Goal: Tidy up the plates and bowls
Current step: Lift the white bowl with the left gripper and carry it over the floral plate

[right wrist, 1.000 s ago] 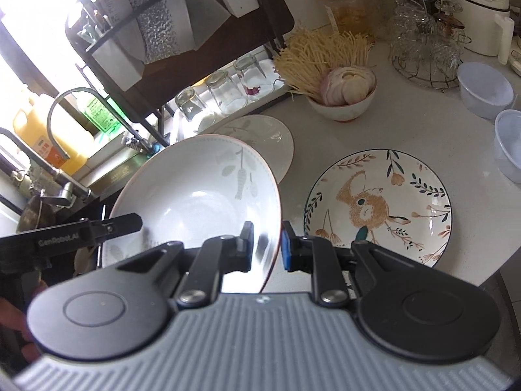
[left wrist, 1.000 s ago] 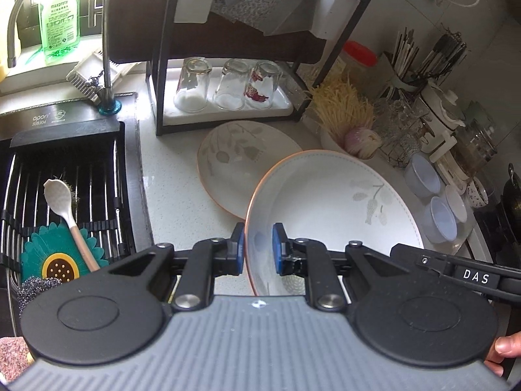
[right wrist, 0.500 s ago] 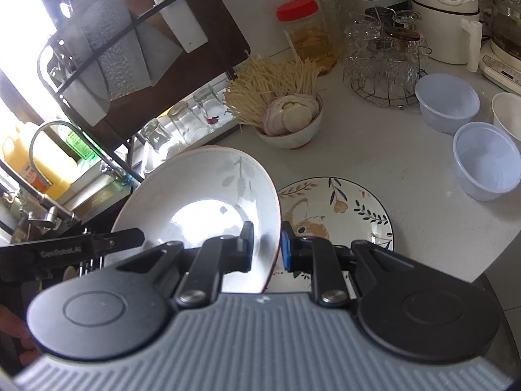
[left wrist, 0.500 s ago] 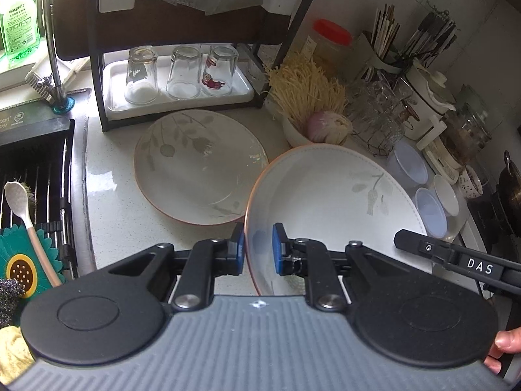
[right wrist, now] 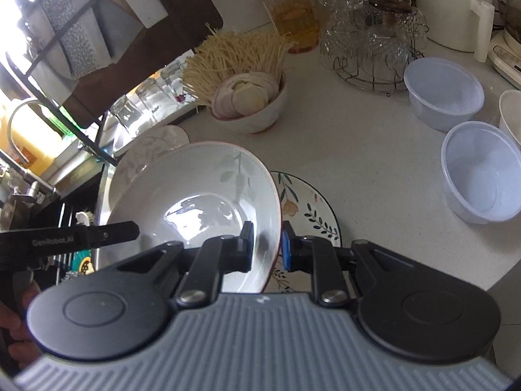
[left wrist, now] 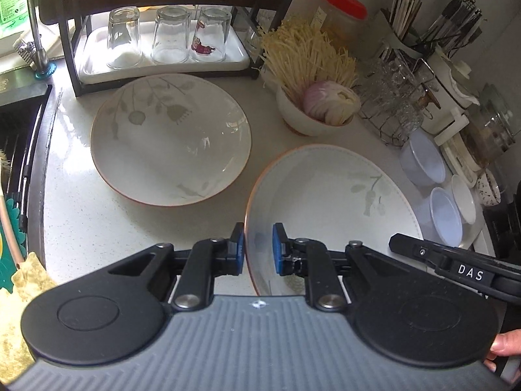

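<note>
Leaf-patterned plate (left wrist: 325, 202), white with an orange rim: held tilted above the tabletop (left wrist: 81, 228), lower centre of both views. Left claw (left wrist: 257, 249) clamped on its near-left rim; right claw (right wrist: 266, 247) clamped on its opposite rim. Matching plate (left wrist: 169, 137) flat at upper left; floral plate (right wrist: 309, 215) partly hidden beneath.

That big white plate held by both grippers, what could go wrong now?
Each gripper, left and right, pinches only the plate's thin rim, so it could slip or tilt out. It hangs over the flowered plate, so a drop could chip both. The onion bowl stands close by.
</note>
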A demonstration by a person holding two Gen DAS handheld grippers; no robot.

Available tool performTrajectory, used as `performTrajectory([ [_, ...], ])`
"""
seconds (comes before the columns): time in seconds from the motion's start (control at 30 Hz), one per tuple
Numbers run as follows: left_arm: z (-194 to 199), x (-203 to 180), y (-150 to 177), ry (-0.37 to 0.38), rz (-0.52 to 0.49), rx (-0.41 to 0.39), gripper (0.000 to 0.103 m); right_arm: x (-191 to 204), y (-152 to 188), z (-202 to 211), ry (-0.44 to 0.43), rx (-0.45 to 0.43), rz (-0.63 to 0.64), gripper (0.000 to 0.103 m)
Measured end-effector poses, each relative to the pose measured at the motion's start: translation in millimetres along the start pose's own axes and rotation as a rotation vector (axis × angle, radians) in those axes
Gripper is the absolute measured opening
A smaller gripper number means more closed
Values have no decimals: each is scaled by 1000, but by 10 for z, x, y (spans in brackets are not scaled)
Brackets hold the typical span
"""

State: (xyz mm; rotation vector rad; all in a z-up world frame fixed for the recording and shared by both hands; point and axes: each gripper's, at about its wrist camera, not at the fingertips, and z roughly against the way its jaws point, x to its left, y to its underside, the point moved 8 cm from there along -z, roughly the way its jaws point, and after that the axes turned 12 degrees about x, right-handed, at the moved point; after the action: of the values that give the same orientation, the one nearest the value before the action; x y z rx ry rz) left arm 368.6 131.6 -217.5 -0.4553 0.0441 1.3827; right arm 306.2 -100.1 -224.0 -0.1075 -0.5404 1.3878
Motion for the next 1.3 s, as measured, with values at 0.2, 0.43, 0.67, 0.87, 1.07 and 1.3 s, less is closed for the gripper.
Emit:
performTrajectory([
  [0.2,-272,2,81,-33,18,32,20,-132,93,-225,10,53,24,20],
  [0.43,-457,-85,111,-68,11,48,20,-254,-10,-378,39,69,69,21],
  [0.67,-560,-142,92,-104,5,77,21,-295,-81,-427,49,87,108,21],
  [0.87,-576,-128,101,-136,14,91,23,-248,-66,-456,59,101,154,22],
  [1.07,-578,-157,99,-145,28,97,23,-301,-86,-436,30,113,124,22],
  [1.3,-521,-192,127,-136,33,85,23,-342,-103,-368,13,115,107,21],
])
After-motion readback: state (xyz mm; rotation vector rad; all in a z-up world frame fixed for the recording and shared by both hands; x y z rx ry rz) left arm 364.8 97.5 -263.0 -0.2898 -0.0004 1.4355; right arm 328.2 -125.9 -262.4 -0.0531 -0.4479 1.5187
